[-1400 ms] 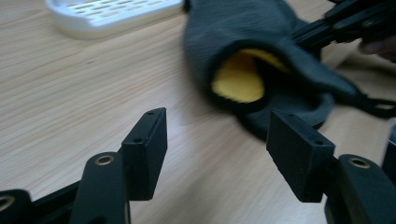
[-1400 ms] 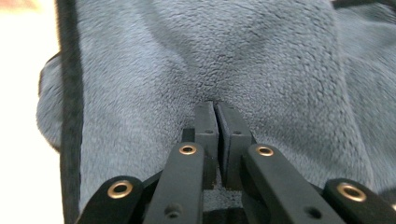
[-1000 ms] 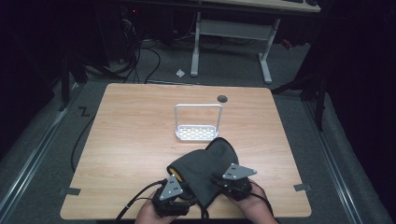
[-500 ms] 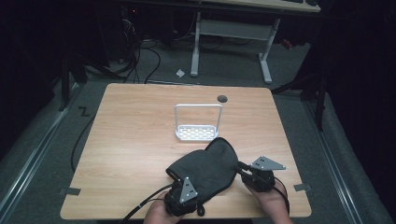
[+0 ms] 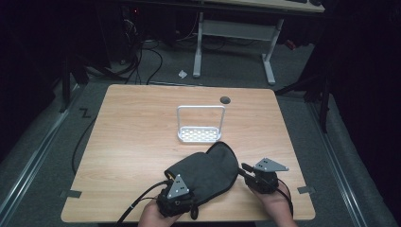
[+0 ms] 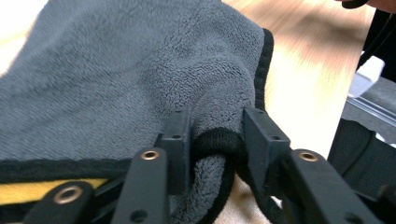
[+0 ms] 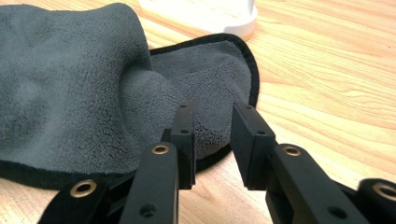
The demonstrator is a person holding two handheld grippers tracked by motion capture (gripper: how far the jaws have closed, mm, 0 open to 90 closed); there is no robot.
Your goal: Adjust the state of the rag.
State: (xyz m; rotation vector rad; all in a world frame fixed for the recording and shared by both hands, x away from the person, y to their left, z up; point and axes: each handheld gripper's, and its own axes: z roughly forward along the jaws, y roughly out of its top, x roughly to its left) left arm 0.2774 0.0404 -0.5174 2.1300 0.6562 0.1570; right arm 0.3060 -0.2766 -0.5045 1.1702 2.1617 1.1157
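A dark grey towel [image 5: 208, 169] with a black hem lies bunched on the wooden table [image 5: 132, 137] near its front edge. My left gripper [image 5: 188, 188] is at the towel's near left corner. In the left gripper view the left gripper [image 6: 215, 136] is shut on a fold of the towel [image 6: 116, 70], with the hem pinched between the jaws. My right gripper [image 5: 244, 168] sits just right of the towel. In the right gripper view the right gripper [image 7: 212, 127] is open with nothing between its jaws, and the towel [image 7: 70, 70] lies close ahead and to the left.
A small white wire rack [image 5: 200, 135] with a tall handle stands just behind the towel, and its base [image 7: 205, 14] is close ahead of the right gripper. A dark round hole [image 5: 225, 100] marks the table's far edge. Bare wood lies to the left and right.
The right gripper has let go of the towel and drawn off to the right. The towel has sunk lower on the table, and the left gripper still holds its corner.
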